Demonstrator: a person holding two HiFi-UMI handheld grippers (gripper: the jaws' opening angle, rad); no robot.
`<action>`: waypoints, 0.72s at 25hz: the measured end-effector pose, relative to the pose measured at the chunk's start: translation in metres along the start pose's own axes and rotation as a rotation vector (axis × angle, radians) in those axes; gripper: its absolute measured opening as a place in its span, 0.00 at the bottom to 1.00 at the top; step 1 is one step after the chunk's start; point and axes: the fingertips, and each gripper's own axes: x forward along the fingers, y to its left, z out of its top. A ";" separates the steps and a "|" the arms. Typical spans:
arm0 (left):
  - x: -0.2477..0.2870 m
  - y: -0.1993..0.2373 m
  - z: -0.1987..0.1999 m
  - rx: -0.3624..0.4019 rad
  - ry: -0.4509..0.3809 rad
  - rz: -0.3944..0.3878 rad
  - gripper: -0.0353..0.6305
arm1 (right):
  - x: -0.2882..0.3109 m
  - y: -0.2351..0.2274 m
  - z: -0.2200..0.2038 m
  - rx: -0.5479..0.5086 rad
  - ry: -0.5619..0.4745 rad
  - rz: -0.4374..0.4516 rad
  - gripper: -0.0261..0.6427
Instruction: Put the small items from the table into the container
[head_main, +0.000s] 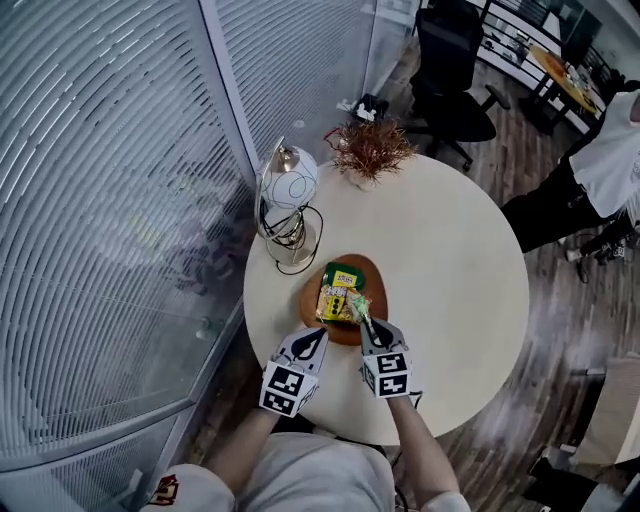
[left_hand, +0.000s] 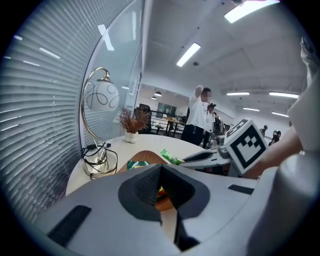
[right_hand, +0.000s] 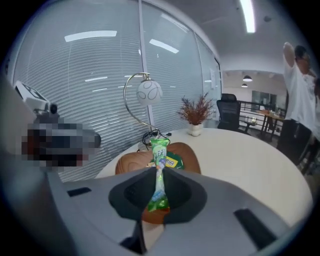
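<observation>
A brown wooden tray (head_main: 376, 272) sits on the round white table (head_main: 450, 260) and holds a yellow and green snack packet (head_main: 340, 292). My right gripper (head_main: 366, 322) is over the tray's near edge, shut on a slim green packet (head_main: 358, 305). In the right gripper view that green packet (right_hand: 159, 155) sticks up from between the jaws of the right gripper (right_hand: 156, 172), above the tray (right_hand: 187, 152). My left gripper (head_main: 318, 338) is just left of it at the tray's near rim, shut and empty. The left gripper (left_hand: 161, 167) has its tips meeting over the tray (left_hand: 145, 156).
A lamp (head_main: 288, 190) with a white globe and a coiled cable stands at the table's left edge by the glass wall. A dried plant in a small pot (head_main: 368, 152) is at the far edge. A person (head_main: 590, 180) stands beyond the table at right.
</observation>
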 end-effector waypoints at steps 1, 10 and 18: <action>-0.005 0.003 0.000 0.000 -0.003 0.001 0.04 | 0.006 0.006 0.001 0.006 -0.017 -0.006 0.11; -0.037 0.017 -0.001 -0.011 -0.019 -0.011 0.04 | -0.001 0.020 0.015 0.074 -0.112 -0.054 0.26; -0.029 0.008 0.018 0.018 -0.078 -0.066 0.04 | -0.093 0.042 0.056 0.165 -0.328 -0.081 0.06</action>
